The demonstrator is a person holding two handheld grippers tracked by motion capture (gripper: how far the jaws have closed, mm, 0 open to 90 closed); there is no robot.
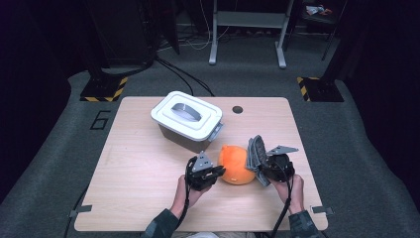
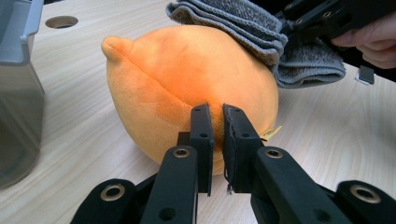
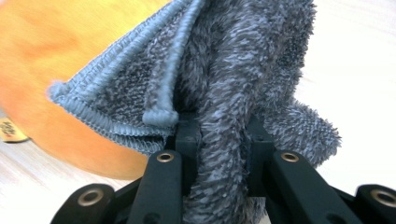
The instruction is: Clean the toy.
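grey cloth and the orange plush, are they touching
Touching. In the left gripper view the grey cloth held by the right gripper drapes directly on the orange plush, with no gap.

Orange plush fruit [image 1: 236,164] lying on the table, folded grey cloth [image 1: 255,153] draped against its right side

The high view is lit from above on the wooden table [image 1: 148,168], which shows bright and even, while the floor and room around it sink into near-black. Shadows under the white-lidded box [image 1: 187,119] are short and soft. That frame looks soft and coarse. In the left gripper view the orange plush [image 2: 187,79] is sharp, with the corners slightly stretched. In the right gripper view the grey towel [image 3: 243,70] is crisp; the plush behind is blurred, perhaps too close, and the tabletop glares white.
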